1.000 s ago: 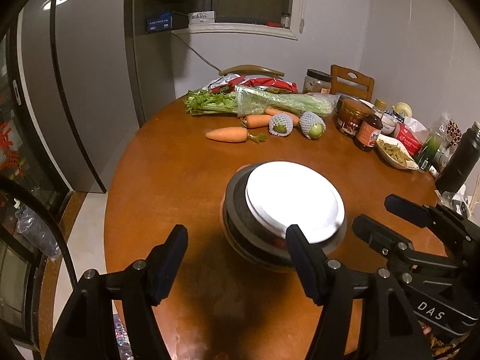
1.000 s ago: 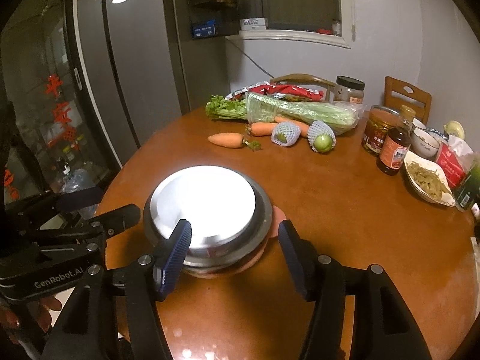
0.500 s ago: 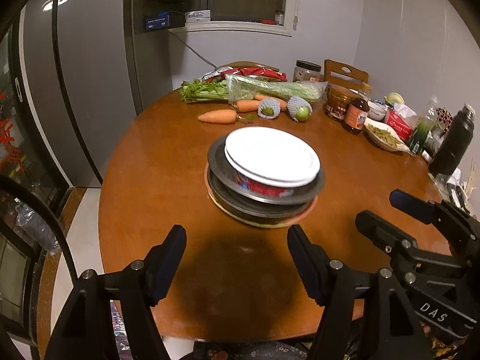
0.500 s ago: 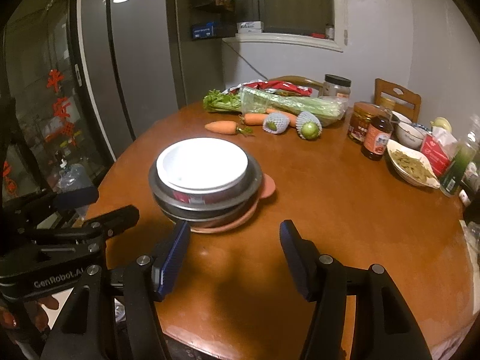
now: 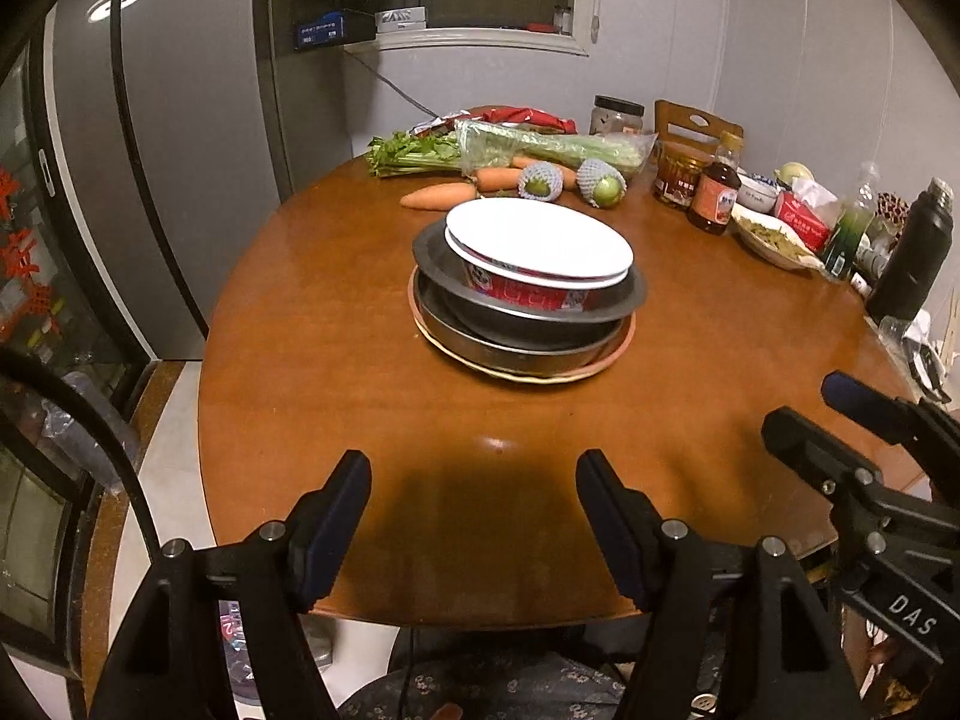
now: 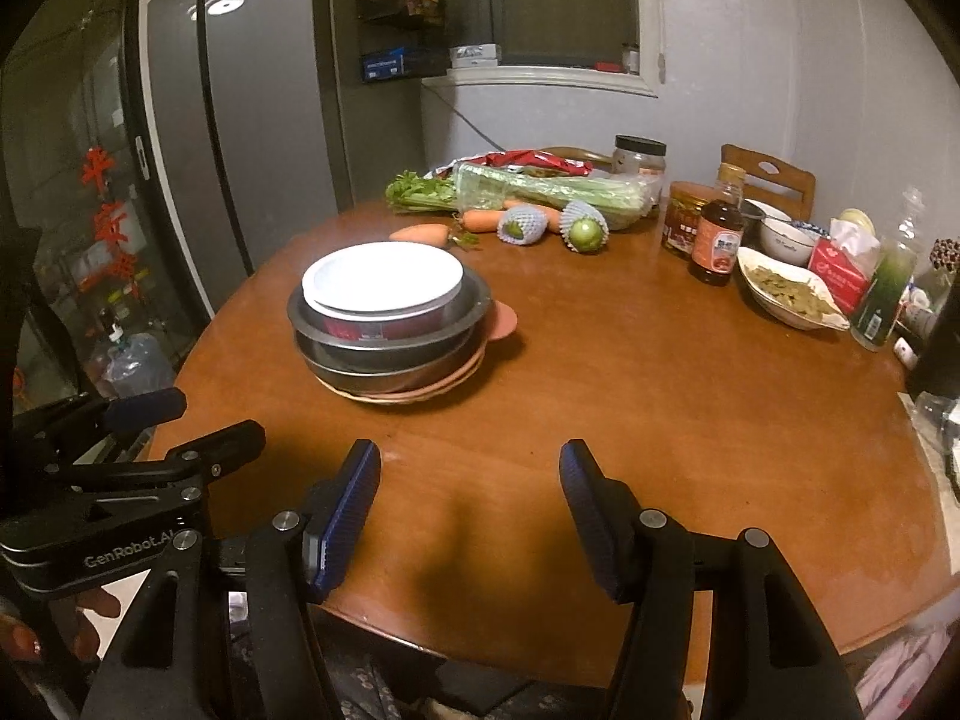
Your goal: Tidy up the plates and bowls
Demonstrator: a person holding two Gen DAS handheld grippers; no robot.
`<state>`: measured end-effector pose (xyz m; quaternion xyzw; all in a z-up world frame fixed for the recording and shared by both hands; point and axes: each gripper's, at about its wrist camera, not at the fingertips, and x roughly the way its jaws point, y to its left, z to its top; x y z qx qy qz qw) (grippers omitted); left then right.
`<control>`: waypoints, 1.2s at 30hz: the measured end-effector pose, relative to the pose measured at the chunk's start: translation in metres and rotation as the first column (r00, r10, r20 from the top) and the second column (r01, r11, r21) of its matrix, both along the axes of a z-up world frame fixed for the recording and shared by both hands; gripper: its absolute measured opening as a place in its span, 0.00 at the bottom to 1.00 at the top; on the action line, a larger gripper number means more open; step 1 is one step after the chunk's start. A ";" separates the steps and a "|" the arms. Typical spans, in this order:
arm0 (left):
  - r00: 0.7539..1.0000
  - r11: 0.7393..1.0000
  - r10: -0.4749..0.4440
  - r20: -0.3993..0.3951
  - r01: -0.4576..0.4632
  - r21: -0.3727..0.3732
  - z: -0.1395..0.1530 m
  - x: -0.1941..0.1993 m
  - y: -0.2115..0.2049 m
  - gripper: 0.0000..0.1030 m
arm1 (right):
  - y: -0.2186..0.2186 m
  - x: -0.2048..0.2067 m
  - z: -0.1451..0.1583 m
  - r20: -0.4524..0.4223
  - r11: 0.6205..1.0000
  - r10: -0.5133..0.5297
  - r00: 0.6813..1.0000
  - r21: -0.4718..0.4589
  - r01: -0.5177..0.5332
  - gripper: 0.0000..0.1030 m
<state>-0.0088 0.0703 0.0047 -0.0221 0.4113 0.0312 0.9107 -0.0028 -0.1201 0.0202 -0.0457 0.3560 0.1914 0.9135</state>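
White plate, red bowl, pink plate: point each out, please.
White plate (image 5: 534, 237), left wrist view, flat centre.
Red bowl (image 5: 528, 294), left wrist view, printed side wall.
Pink plate (image 6: 503, 320), right wrist view, protruding rim.

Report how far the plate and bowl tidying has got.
Done: white plate caps the red bowl, nested in two metal basins on a pink plate, one stack. In hand: nothing; left gripper and right gripper are open, short of it. Left: perhaps the bowls by the bottles.
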 end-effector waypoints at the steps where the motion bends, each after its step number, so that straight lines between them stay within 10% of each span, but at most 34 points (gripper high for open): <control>1: 1.000 1.000 0.002 -0.001 -0.002 0.002 -0.001 -0.001 -0.001 0.68 | -0.001 -0.001 0.000 0.001 1.000 -0.001 1.000 0.001 0.001 0.62; 36: 1.000 1.000 0.001 -0.018 -0.001 0.013 -0.010 -0.005 -0.017 0.69 | -0.012 -0.012 -0.011 -0.020 1.000 -0.026 0.999 0.008 0.026 0.63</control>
